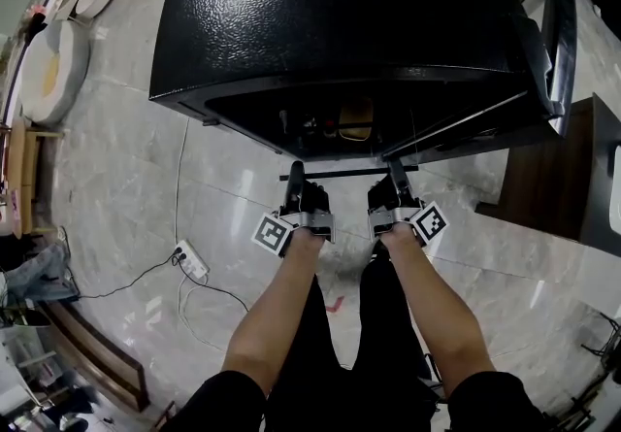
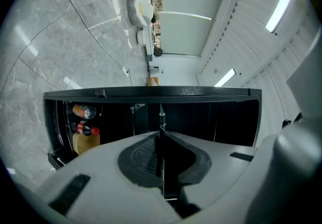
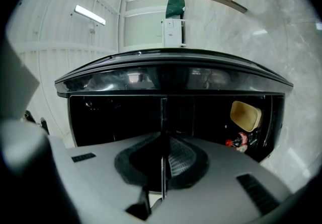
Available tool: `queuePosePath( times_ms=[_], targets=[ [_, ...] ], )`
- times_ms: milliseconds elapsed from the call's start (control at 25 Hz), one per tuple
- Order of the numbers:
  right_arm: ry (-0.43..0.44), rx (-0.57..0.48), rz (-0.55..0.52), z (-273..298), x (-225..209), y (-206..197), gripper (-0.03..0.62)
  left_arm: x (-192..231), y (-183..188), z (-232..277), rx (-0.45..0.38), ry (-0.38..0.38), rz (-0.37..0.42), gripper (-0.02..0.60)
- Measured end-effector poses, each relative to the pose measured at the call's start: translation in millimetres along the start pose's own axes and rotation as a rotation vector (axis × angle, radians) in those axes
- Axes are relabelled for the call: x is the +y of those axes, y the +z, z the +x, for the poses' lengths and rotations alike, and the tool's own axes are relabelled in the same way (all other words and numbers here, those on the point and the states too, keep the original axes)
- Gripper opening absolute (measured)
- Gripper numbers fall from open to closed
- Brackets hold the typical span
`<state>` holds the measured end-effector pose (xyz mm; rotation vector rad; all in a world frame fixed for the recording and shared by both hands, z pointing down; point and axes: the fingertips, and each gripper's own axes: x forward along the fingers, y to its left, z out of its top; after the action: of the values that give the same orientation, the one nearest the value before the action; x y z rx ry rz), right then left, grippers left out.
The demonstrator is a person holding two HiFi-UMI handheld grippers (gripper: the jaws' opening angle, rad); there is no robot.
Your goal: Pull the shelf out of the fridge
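Head view: left tool (image 1: 294, 171) and right tool (image 1: 396, 168) pinch the shelf (image 1: 344, 172) edge before the fridge (image 1: 340, 13).

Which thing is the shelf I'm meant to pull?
Start at the large black pebbled-top fridge, its open front toward the person. A thin dark flat shelf juts from that opening, clamped by left gripper and right gripper; nothing else inside sticks out.

Lab-like hall — marble floor (image 1: 116, 158), freestanding fridge (image 1: 340, 13) (black), trailing power strip (image 1: 191, 260).
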<state>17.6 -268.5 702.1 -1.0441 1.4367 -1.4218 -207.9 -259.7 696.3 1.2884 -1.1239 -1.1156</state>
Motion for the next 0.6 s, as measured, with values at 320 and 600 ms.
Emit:
queuePosePath(
  times_ms=[320,600],
  targets=[
    [0.0,0.004,0.008,-7.6,1.4,-3.9,0.032,-0.8,0.0,-8.3,-0.005,0.001,-0.002,0.029],
    [-0.014,0.019,0.015,-20.8,-2.0,-7.8,0.032,-0.6,-0.8,-20.6,-0.011,-0.004,0.002,0.029]
  ],
)
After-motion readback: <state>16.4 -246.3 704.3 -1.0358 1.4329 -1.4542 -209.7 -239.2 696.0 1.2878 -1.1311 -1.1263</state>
